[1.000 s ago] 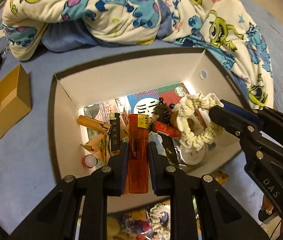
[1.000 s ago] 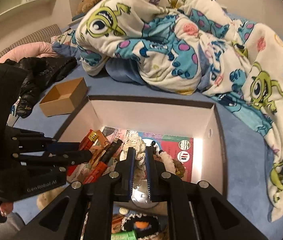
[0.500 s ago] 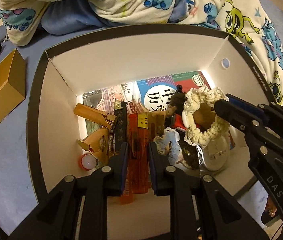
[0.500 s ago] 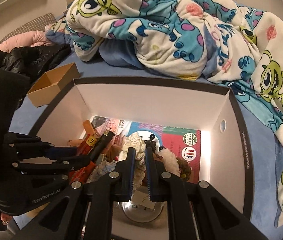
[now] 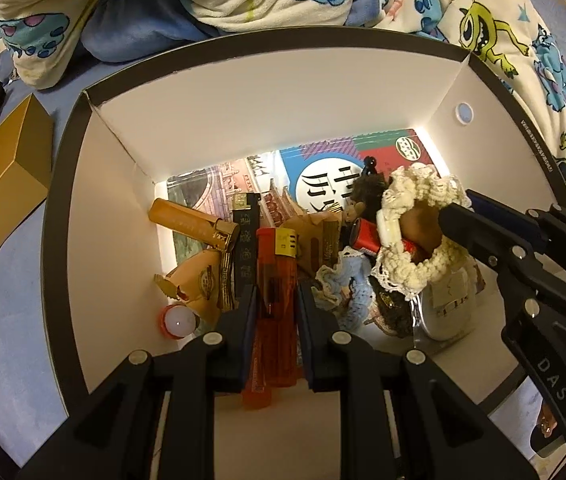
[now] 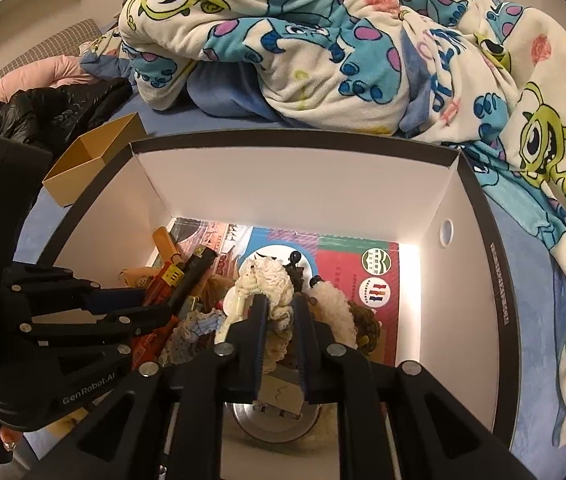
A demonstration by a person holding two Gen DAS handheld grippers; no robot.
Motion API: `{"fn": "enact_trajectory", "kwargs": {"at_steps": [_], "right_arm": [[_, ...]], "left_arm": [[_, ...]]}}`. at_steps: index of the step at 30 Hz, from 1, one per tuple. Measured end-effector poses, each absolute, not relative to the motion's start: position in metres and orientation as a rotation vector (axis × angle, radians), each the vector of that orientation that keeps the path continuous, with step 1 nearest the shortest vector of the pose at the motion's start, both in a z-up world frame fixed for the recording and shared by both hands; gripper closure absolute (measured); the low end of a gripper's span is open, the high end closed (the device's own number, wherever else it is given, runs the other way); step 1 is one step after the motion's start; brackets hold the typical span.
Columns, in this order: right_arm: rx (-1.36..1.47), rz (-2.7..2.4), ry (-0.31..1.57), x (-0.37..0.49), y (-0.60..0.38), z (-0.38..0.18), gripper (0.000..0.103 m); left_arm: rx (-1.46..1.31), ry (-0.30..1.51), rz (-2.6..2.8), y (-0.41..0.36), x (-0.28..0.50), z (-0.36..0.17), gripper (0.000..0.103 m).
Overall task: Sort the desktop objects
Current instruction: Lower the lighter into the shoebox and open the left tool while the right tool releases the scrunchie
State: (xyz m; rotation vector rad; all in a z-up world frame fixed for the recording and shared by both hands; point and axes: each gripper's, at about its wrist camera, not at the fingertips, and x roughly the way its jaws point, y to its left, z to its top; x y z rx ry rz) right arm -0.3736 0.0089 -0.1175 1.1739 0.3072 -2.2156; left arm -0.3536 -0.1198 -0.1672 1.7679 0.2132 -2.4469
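Note:
My left gripper [image 5: 276, 294] is shut on an orange lighter [image 5: 275, 308] and holds it inside the white box [image 5: 243, 136], above a pile of small things. My right gripper [image 6: 280, 304] is shut on a cream crocheted scrunchie [image 6: 271, 280], also inside the box [image 6: 291, 184]. The scrunchie [image 5: 415, 236] and the right gripper's fingers [image 5: 479, 228] show at the right of the left wrist view. The left gripper [image 6: 123, 312] shows at the left of the right wrist view.
The box holds printed cards [image 5: 323, 176], a brown tube [image 5: 187, 224], a black stick [image 5: 245, 248], a blue scrunchie [image 5: 343, 284], a round tin [image 5: 447, 312] and a red-white ball [image 5: 179, 322]. A small cardboard box [image 5: 3, 184] and a cartoon blanket [image 6: 363, 40] lie on the blue bed.
Both grippers have moved forward and down into the box with the lighter and the scrunchie. The box now fills more of both views.

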Motion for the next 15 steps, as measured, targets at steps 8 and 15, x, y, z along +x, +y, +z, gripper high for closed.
{"fn": "enact_trajectory", "kwargs": {"at_steps": [8, 15], "right_arm": [[1.169, -2.228, 0.331, -0.368, 0.010, -0.118, 0.064], [1.131, -2.262, 0.319, -0.361, 0.015, -0.105, 0.062]], "left_arm": [[1.743, 0.198, -2.450, -0.120, -0.347, -0.158, 0.053], [1.704, 0.216, -2.473, -0.120, -0.341, -0.140, 0.046]]}}
